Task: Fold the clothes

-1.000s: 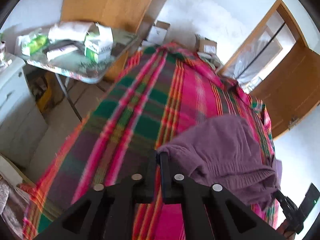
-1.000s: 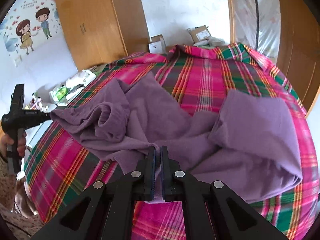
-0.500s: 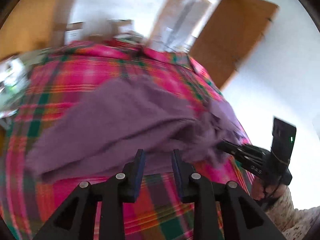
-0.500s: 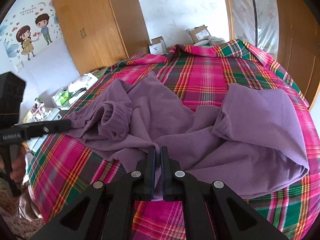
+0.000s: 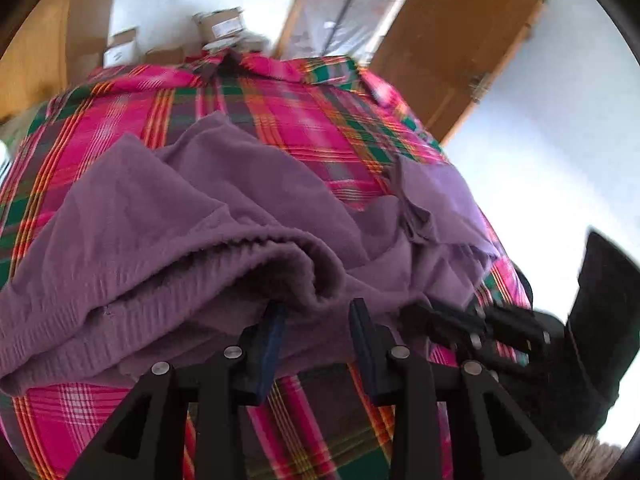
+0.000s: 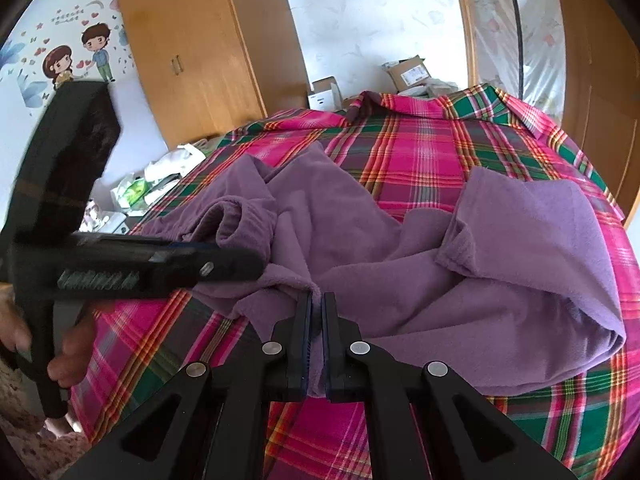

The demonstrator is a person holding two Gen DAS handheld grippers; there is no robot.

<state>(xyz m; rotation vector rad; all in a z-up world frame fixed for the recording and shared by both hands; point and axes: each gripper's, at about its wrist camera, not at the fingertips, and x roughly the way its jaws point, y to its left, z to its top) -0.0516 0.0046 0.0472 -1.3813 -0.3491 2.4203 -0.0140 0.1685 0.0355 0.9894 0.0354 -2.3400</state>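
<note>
Bedroom setting: white walls, a tall orange-brown wooden wardrobe [image 6: 200, 52] at back left, and a cartoon couple wall sticker [image 6: 78, 56] beside it. Cardboard boxes [image 6: 412, 74] sit against the far wall behind the bed. Wooden door [image 5: 464, 40] stands at right in the left wrist view, next to a plastic-covered frame.

Work surface is a bed covered with a pink, green and orange plaid blanket [image 6: 420, 148]. White and green plastic bags [image 6: 160, 180] lie on a low table left of the bed.

Crumpled purple fleece garment [image 6: 400, 256] lies across the near half of the blanket; its ribbed hem is bunched at the near left, and one flap is folded over at right.

Right gripper [image 6: 316, 308]: fingers pressed together, clamping a fold of the garment's near edge.

Left gripper [image 5: 316, 320]: fingers apart, tips at the ribbed hem, one finger tucked under the fabric roll; nothing clamped. A hand [image 6: 60, 352] holds its handle at lower left in the right wrist view.
</note>
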